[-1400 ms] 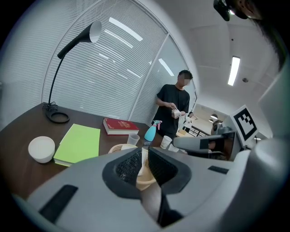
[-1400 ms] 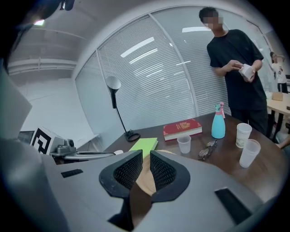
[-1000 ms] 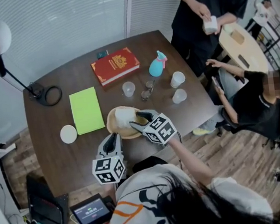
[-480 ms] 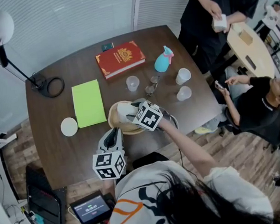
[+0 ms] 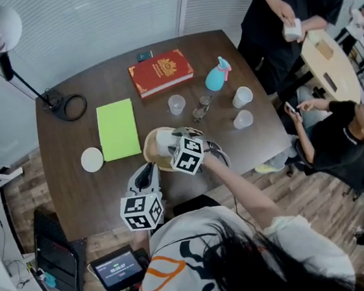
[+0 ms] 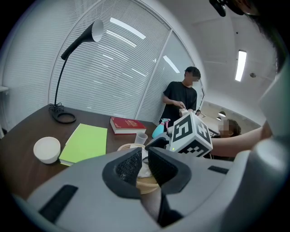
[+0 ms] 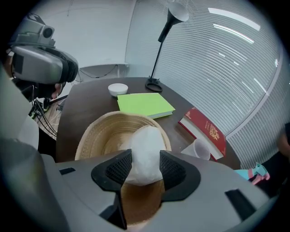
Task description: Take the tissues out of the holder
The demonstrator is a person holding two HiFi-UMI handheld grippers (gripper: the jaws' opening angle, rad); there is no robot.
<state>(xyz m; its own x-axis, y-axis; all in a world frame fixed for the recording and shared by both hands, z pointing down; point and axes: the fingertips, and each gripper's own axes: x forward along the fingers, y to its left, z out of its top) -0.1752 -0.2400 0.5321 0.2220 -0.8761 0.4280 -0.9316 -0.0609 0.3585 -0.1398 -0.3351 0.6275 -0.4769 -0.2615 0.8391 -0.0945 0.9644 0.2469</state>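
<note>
Hovering at the near edge of the worktop [image 5: 75, 180], the left tongs [image 6: 143, 158] sit almost pressed together, empty. Just beyond, the right tongs [image 7: 145, 170] pinch the white tissue wad [image 7: 146, 152] over the woven holder [image 7: 97, 136]. Its long axis runs along the jaws, rounded end past their tips. Farther off, the gold lettering on the red book [image 5: 160, 72] is unreadable.
</note>
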